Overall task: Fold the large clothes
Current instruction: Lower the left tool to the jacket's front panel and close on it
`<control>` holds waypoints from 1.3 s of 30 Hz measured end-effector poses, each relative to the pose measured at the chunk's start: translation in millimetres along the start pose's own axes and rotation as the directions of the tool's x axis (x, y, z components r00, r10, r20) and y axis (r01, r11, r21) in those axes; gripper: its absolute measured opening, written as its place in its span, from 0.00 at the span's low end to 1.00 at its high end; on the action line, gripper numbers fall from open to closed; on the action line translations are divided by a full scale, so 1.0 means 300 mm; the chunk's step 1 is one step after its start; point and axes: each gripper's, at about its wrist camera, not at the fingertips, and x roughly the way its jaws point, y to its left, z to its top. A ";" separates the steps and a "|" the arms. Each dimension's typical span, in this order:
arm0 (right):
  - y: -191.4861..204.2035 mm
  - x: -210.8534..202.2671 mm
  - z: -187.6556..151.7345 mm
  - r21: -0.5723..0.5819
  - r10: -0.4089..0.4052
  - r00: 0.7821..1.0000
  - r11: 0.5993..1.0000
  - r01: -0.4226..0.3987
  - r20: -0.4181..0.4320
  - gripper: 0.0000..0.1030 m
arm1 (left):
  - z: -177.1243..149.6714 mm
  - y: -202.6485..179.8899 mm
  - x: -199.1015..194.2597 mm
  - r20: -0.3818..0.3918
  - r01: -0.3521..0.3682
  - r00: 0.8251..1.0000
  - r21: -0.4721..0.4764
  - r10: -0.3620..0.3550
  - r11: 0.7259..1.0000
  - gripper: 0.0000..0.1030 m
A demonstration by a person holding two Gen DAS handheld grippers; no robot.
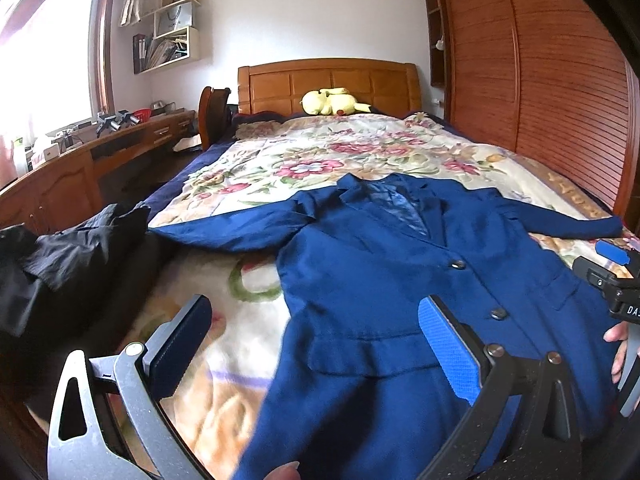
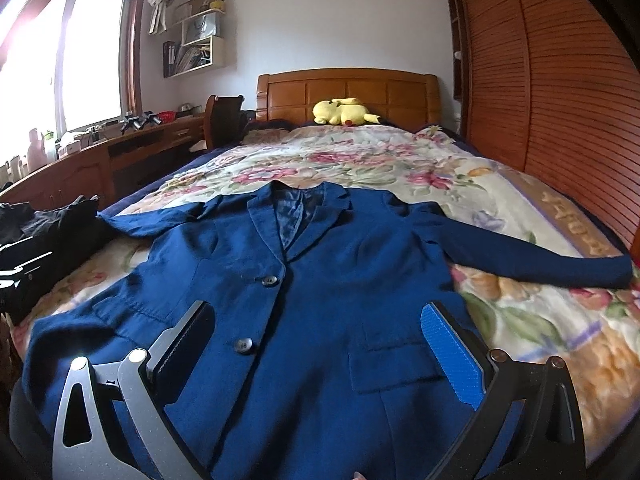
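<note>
A dark blue blazer (image 1: 360,280) lies face up and buttoned on the floral bedspread (image 1: 320,152), collar toward the headboard, both sleeves spread sideways. My left gripper (image 1: 316,344) hovers open over its lower left edge, with nothing between the fingers. In the right wrist view the blazer (image 2: 328,280) fills the middle, and my right gripper (image 2: 320,348) stands open above the lower front, between the bottom button (image 2: 243,345) and the pocket flap (image 2: 396,364). The right sleeve (image 2: 540,260) stretches out to the right.
A crumpled black garment (image 1: 60,268) lies at the bed's left edge. A yellow plush toy (image 1: 330,102) rests by the wooden headboard (image 1: 328,84). A slatted wardrobe (image 1: 540,80) lines the right side, a cluttered desk (image 1: 100,152) the left. A hand (image 1: 618,344) shows at the right.
</note>
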 end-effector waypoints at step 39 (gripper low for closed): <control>0.012 0.419 0.064 -0.052 0.157 0.978 0.985 -0.166 -0.138 0.99 | 0.177 0.355 0.648 -0.247 -0.039 0.969 -0.117 0.009 0.992 0.67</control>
